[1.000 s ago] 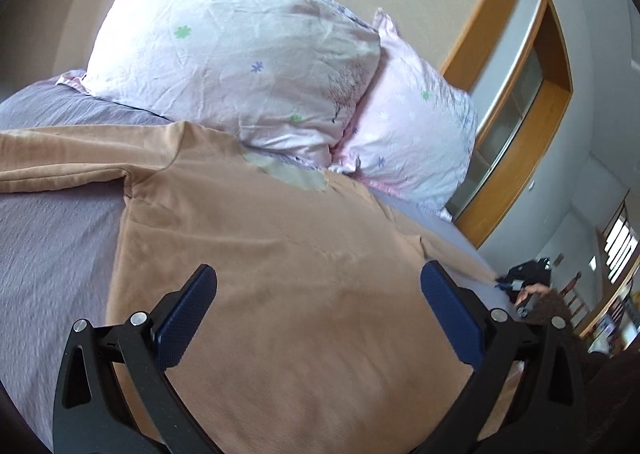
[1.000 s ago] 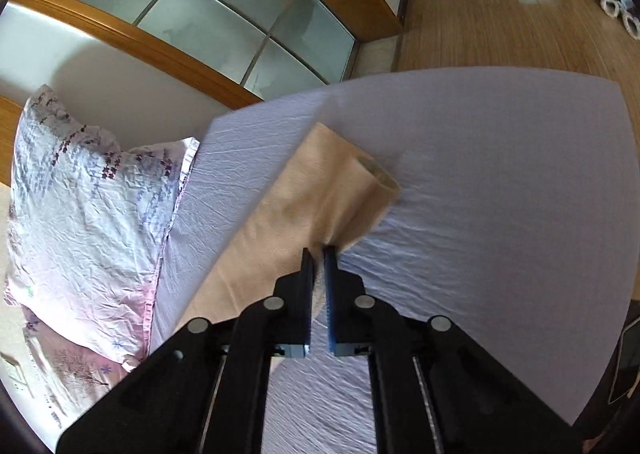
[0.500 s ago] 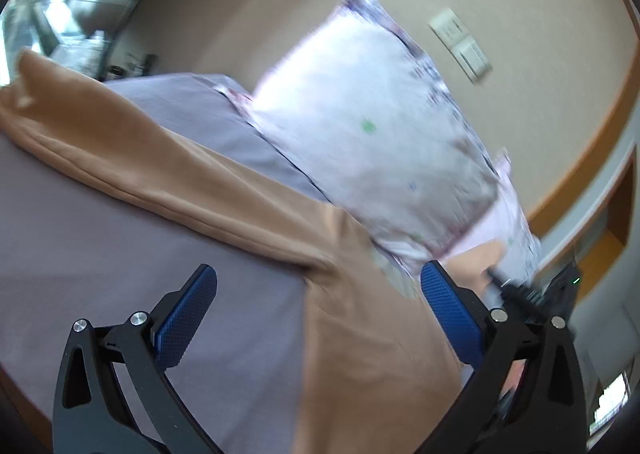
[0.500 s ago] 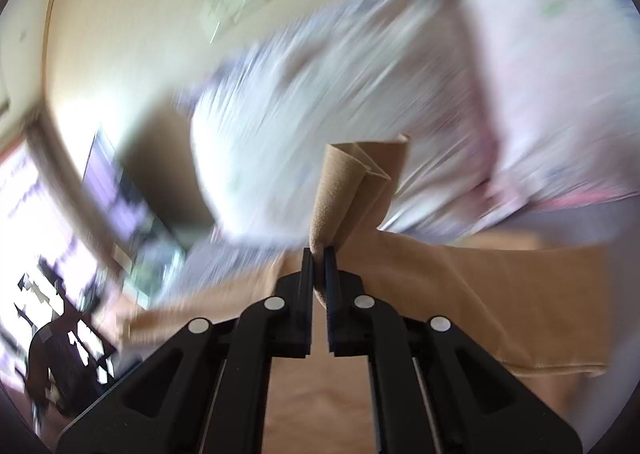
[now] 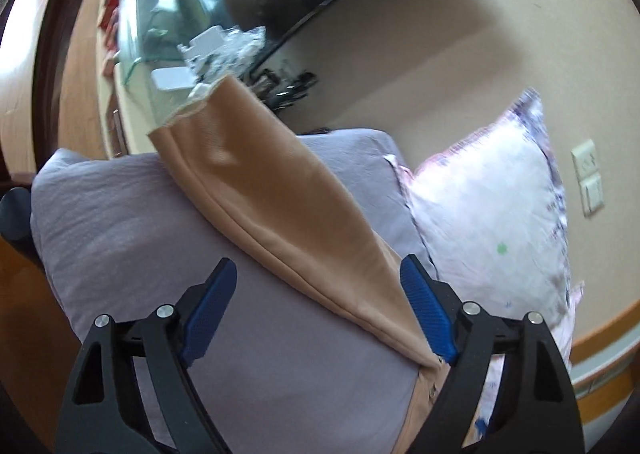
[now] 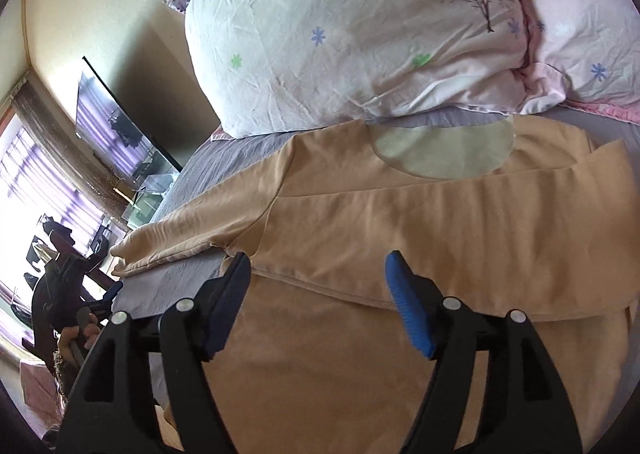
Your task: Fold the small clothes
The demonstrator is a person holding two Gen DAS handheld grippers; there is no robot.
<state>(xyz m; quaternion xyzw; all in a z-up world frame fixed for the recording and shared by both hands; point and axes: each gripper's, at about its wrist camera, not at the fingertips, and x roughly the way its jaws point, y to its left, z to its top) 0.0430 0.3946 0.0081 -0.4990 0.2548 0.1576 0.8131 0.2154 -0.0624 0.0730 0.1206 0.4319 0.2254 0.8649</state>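
Observation:
A tan long-sleeved shirt [image 6: 400, 221] lies on the lilac bed sheet [image 6: 168, 286], collar towards the pillows. One sleeve [image 6: 500, 189] is folded across the chest. The other sleeve [image 5: 272, 189] stretches out flat over the sheet [image 5: 120, 238]; it also shows in the right wrist view [image 6: 192, 230]. My left gripper [image 5: 320, 306] is open and empty, hovering over that sleeve near the shoulder. My right gripper [image 6: 318, 294] is open and empty above the body of the shirt, just below the folded sleeve.
Two floral pillows [image 6: 360, 25] lean at the head of the bed; one shows in the left wrist view [image 5: 492, 221]. A TV [image 6: 116, 121] hangs on the wall beyond the bed's side, above a glass-topped stand [image 5: 160, 29]. The left gripper and the hand holding it [image 6: 68, 310] show at the bed's edge.
My right gripper carried the sleeve over the shirt, laid it across the chest and opened. My left gripper swung left towards the outstretched sleeve, staying open.

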